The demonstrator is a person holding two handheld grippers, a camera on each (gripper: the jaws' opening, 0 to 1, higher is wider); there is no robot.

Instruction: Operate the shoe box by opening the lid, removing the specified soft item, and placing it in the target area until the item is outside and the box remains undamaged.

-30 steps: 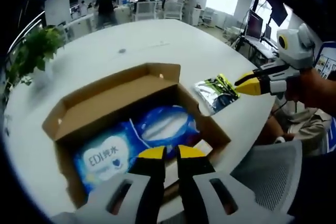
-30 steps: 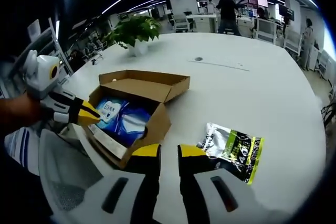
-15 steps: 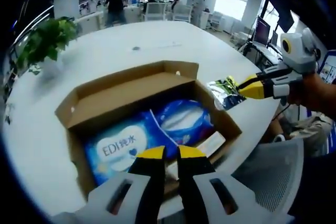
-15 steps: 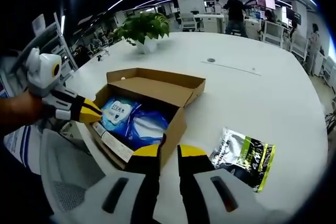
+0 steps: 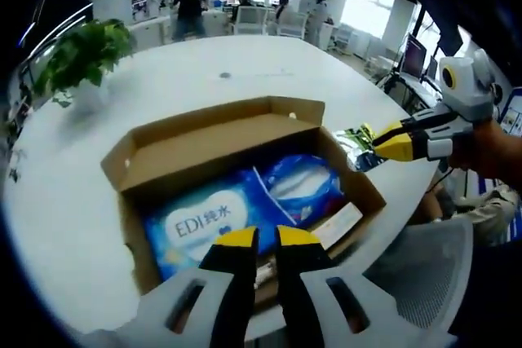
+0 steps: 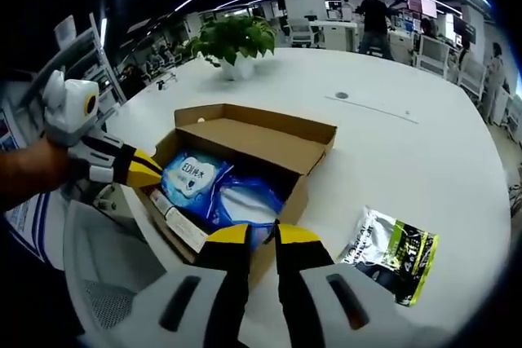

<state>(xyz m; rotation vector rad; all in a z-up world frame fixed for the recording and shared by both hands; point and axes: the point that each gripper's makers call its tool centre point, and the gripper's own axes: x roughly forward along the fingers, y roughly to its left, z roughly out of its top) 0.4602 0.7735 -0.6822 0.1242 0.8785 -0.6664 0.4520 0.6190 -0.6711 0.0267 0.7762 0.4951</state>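
Hovering over the near edge of the shoe box (image 5: pixel 236 160), the left gripper (image 5: pixel 258 238) has its yellow-tipped jaws nearly together with only a narrow slit between, and nothing is held. The right gripper (image 6: pixel 261 235) stands likewise, jaws almost closed and empty, just above the box's near corner (image 6: pixel 281 201).

The lid is already folded back, standing open on the far side. Inside lies the soft item, a blue wipes pack (image 5: pixel 236 209), flat on the box floor and not yet lifted. A silver and green pouch (image 6: pixel 395 254) rests on the white table (image 6: pixel 408 152), just beside the box. A potted plant (image 6: pixel 232 38) stands well apart.

Risk, as judged: with jaws this narrow, a descent could press into the pack or snag the cardboard wall, creasing or tearing it. Lifting the pack by one corner might drag the box toward the table edge, which is near.

The pale slip (image 5: pixel 338 224) by the pack's near edge is partly hidden by the jaws; its nature is unclear. No marked target area can be made out.
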